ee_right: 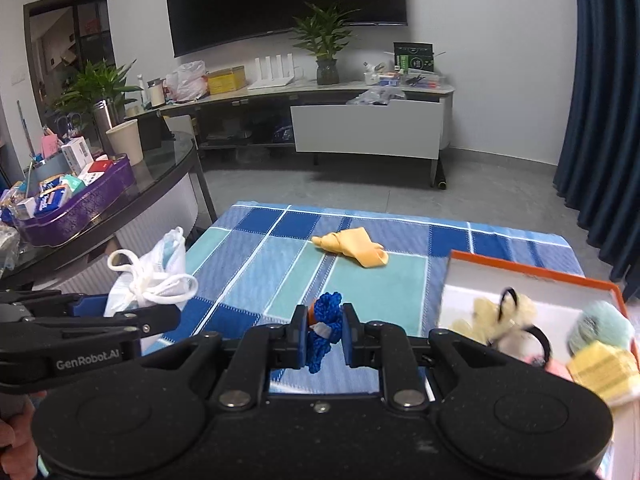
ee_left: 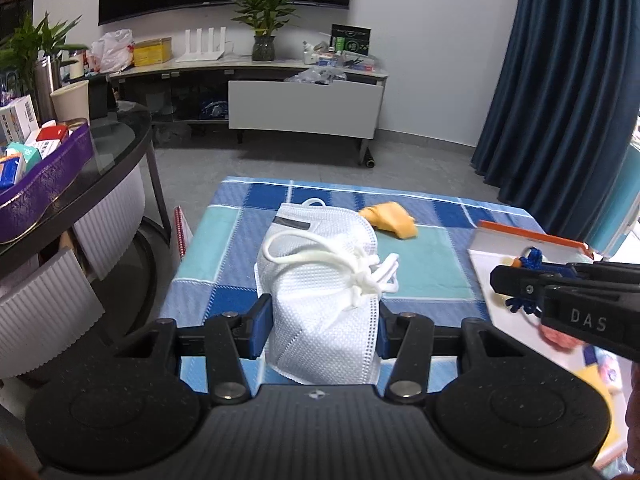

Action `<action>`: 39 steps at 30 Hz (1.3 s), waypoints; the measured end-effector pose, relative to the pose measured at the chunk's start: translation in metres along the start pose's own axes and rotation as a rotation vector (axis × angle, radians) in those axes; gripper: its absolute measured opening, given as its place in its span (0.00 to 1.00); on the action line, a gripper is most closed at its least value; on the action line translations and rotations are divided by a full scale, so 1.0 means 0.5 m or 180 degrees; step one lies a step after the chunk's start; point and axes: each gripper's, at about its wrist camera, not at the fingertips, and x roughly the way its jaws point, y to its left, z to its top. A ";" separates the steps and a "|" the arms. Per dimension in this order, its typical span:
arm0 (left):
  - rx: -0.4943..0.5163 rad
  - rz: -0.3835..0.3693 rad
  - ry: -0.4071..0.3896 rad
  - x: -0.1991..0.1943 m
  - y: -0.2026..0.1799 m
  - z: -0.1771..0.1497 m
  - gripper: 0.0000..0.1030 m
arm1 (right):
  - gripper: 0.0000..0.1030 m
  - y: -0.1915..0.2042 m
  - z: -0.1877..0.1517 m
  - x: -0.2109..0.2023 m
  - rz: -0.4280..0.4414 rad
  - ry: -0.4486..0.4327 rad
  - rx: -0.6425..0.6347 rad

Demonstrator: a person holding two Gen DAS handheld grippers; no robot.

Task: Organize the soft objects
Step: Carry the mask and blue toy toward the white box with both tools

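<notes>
Jaws above checked blue cloth (ee_right: pixel 256 264)

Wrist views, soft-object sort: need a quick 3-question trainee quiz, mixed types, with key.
1. True or false: the yellow cloth lies inside the orange-rimmed box.
2. Multiple choice: the left gripper holds A) a white face mask B) a paper cup C) a notebook.
3. Fill in: the right gripper has its jaws shut on a ____ cord bundle.

Key:
1. False; it lies on the checked cloth, outside the box.
2. A.
3. Blue.
</notes>
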 end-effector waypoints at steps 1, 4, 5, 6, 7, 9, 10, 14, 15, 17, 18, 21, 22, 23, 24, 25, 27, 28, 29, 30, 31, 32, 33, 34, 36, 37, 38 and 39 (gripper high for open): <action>0.0005 -0.0007 -0.0007 -0.008 -0.006 -0.004 0.48 | 0.20 -0.003 -0.006 -0.011 -0.0008 -0.0007 0.0007; 0.0016 -0.0034 -0.0046 -0.034 -0.024 -0.016 0.48 | 0.20 -0.006 -0.025 -0.047 -0.0017 -0.0028 -0.0009; 0.0021 -0.0040 -0.0055 -0.041 -0.028 -0.019 0.48 | 0.20 -0.006 -0.031 -0.059 -0.0036 -0.0051 -0.0032; 0.0014 -0.0046 -0.0060 -0.047 -0.032 -0.023 0.48 | 0.20 -0.007 -0.036 -0.070 -0.0052 -0.0062 -0.0041; 0.0015 -0.0045 -0.0063 -0.054 -0.037 -0.028 0.48 | 0.20 -0.010 -0.040 -0.081 -0.0045 -0.0060 -0.0017; 0.0043 -0.0049 -0.0085 -0.065 -0.048 -0.033 0.48 | 0.20 -0.020 -0.048 -0.102 -0.0052 -0.0082 0.0046; 0.0035 -0.0054 -0.0091 -0.070 -0.051 -0.036 0.48 | 0.20 -0.023 -0.052 -0.111 -0.0075 -0.0097 0.0046; 0.0041 -0.0077 -0.0113 -0.089 -0.065 -0.047 0.48 | 0.20 -0.039 -0.068 -0.146 -0.0120 -0.0121 0.0085; 0.0050 -0.0070 -0.0113 -0.093 -0.070 -0.050 0.48 | 0.20 -0.042 -0.073 -0.154 -0.0133 -0.0127 0.0089; 0.0039 -0.0091 -0.0121 -0.098 -0.074 -0.054 0.48 | 0.20 -0.049 -0.079 -0.167 -0.0158 -0.0141 0.0099; 0.0044 -0.0104 -0.0120 -0.104 -0.082 -0.058 0.48 | 0.20 -0.052 -0.083 -0.173 -0.0174 -0.0148 0.0101; 0.0064 -0.0125 -0.0114 -0.111 -0.090 -0.067 0.48 | 0.20 -0.065 -0.092 -0.183 -0.0198 -0.0141 0.0155; 0.0068 -0.0126 -0.0115 -0.112 -0.092 -0.069 0.48 | 0.20 -0.068 -0.095 -0.187 -0.0214 -0.0147 0.0158; 0.0068 -0.0134 -0.0114 -0.113 -0.093 -0.070 0.48 | 0.20 -0.070 -0.098 -0.190 -0.0223 -0.0149 0.0163; 0.0065 -0.0140 -0.0110 -0.115 -0.093 -0.072 0.48 | 0.20 -0.072 -0.100 -0.193 -0.0227 -0.0149 0.0168; 0.0069 -0.0140 -0.0103 -0.115 -0.096 -0.073 0.48 | 0.20 -0.073 -0.103 -0.196 -0.0235 -0.0150 0.0173; 0.0079 -0.0152 -0.0107 -0.120 -0.102 -0.078 0.48 | 0.20 -0.076 -0.107 -0.204 -0.0247 -0.0163 0.0179; 0.0085 -0.0163 -0.0108 -0.121 -0.104 -0.079 0.48 | 0.20 -0.078 -0.108 -0.207 -0.0252 -0.0170 0.0186; 0.0098 -0.0168 -0.0107 -0.122 -0.107 -0.080 0.48 | 0.20 -0.080 -0.109 -0.210 -0.0262 -0.0174 0.0188; 0.0103 -0.0175 -0.0104 -0.124 -0.111 -0.083 0.48 | 0.20 -0.082 -0.111 -0.212 -0.0274 -0.0176 0.0193; 0.0107 -0.0183 -0.0102 -0.124 -0.114 -0.085 0.48 | 0.20 -0.085 -0.113 -0.214 -0.0281 -0.0173 0.0204; 0.0120 -0.0188 -0.0097 -0.124 -0.117 -0.086 0.48 | 0.20 -0.088 -0.115 -0.216 -0.0287 -0.0172 0.0207; 0.0130 -0.0201 -0.0095 -0.125 -0.120 -0.088 0.48 | 0.20 -0.090 -0.116 -0.218 -0.0302 -0.0174 0.0208; 0.0139 -0.0217 -0.0091 -0.126 -0.123 -0.089 0.48 | 0.20 -0.092 -0.118 -0.219 -0.0315 -0.0177 0.0215; 0.0171 -0.0238 -0.0081 -0.126 -0.130 -0.090 0.48 | 0.20 -0.099 -0.120 -0.223 -0.0323 -0.0180 0.0247; 0.0178 -0.0251 -0.0077 -0.126 -0.133 -0.091 0.48 | 0.20 -0.103 -0.122 -0.226 -0.0331 -0.0185 0.0256; 0.0184 -0.0276 -0.0073 -0.126 -0.136 -0.092 0.48 | 0.21 -0.106 -0.123 -0.229 -0.0343 -0.0191 0.0262; 0.0196 -0.0293 -0.0066 -0.125 -0.140 -0.094 0.48 | 0.21 -0.110 -0.124 -0.232 -0.0355 -0.0196 0.0276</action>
